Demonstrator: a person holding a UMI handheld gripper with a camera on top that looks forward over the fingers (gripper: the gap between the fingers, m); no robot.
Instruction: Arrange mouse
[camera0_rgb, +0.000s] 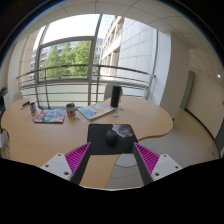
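The gripper (112, 160) has its fingers spread apart, holding nothing. Dead ahead at twelve o'clock, just beyond the fingertips, the mouse (122, 130) sits on a dark mouse pad (108, 140) near the table (60, 135) edge, so a straight advance looks right.

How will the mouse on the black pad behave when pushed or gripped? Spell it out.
The mouse looks small and low, so it is probably light, rigid and unlikely to tip. Lying flat on the mouse pad, it would likely slide rather than roll. Its rounded shell may slip between the fingers of the open gripper, which sits just short of it.
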